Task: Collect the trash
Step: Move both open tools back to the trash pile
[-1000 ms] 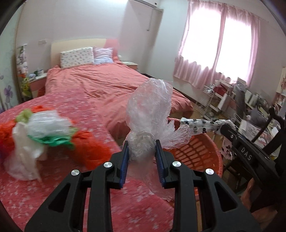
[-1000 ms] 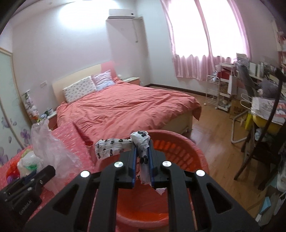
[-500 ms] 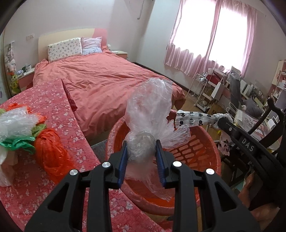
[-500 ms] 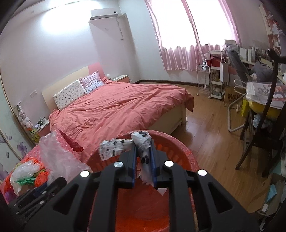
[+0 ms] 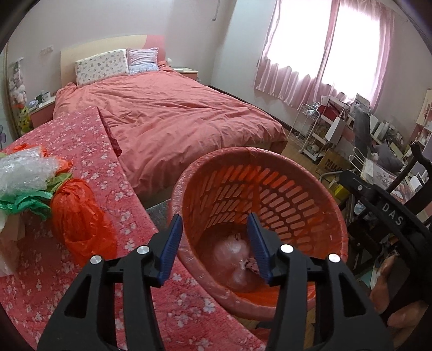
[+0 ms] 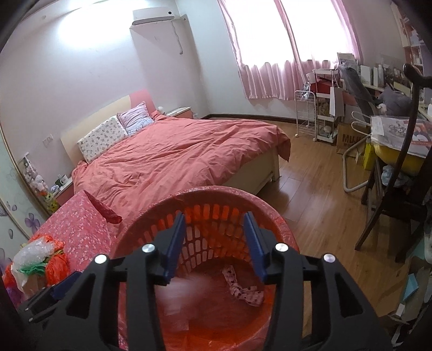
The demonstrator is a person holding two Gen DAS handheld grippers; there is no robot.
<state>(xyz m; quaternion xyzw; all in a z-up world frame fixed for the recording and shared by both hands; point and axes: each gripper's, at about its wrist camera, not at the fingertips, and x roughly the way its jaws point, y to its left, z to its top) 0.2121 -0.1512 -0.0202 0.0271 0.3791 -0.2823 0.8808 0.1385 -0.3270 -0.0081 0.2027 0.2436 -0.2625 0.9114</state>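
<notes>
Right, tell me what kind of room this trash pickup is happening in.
A lived-in bedroom, most likely in a home. A large bed with a salmon duvet and two pillows fills the middle, pink curtains cover the window, and an air conditioner hangs on the wall.

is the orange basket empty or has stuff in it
Not empty: the orange basket holds a clear plastic bag and a spotted wrapper at its bottom.

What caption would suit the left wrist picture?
Open left tongs hover over the orange basket, a clear plastic bag lying inside.
</notes>
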